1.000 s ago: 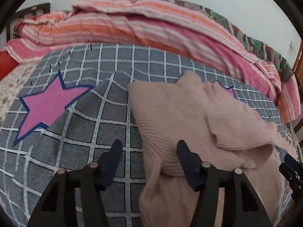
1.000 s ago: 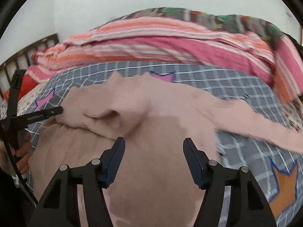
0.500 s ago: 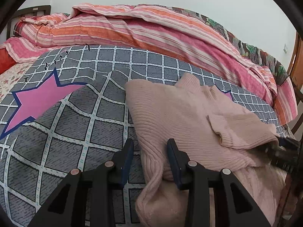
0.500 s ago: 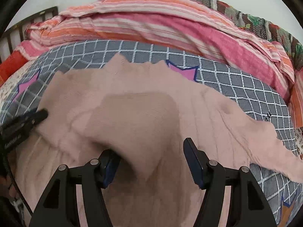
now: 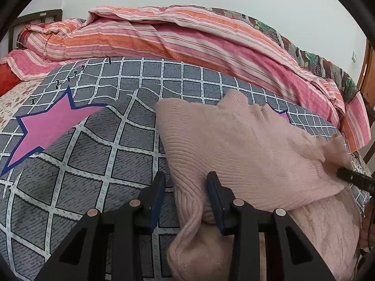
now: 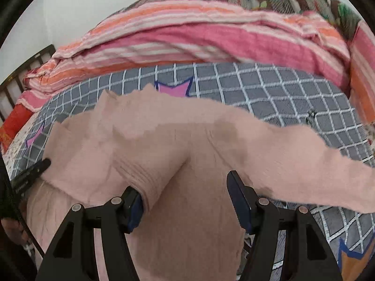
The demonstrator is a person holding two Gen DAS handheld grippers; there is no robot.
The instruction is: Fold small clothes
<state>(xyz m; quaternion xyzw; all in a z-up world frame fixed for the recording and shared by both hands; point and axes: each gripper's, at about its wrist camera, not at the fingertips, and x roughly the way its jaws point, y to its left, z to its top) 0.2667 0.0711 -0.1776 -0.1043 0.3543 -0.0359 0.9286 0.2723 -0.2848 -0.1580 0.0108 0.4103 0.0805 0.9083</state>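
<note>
A pale pink knit sweater (image 5: 239, 149) lies on the grey checked bedspread (image 5: 93, 154), its lower part hanging toward me. My left gripper (image 5: 186, 185) has its jaws partly closed around the sweater's left edge fold, with a small gap left. My right gripper (image 6: 185, 194) is open over the sweater (image 6: 164, 145); a fold of knit rests against its left finger (image 6: 134, 205). One sleeve (image 6: 316, 164) stretches out to the right. The tip of the right gripper (image 5: 351, 178) shows at the sweater's right side in the left wrist view.
A heap of pink and orange striped quilts (image 5: 187, 39) lies along the far side of the bed. A dark wooden headboard (image 6: 21, 82) stands at the left. Pink stars (image 5: 49, 126) mark the bedspread. A white wall rises behind.
My left gripper closed from wide open onto the sweater's left edge. My right gripper moved forward under a raised fold of the sweater, which now rests against its left finger.
</note>
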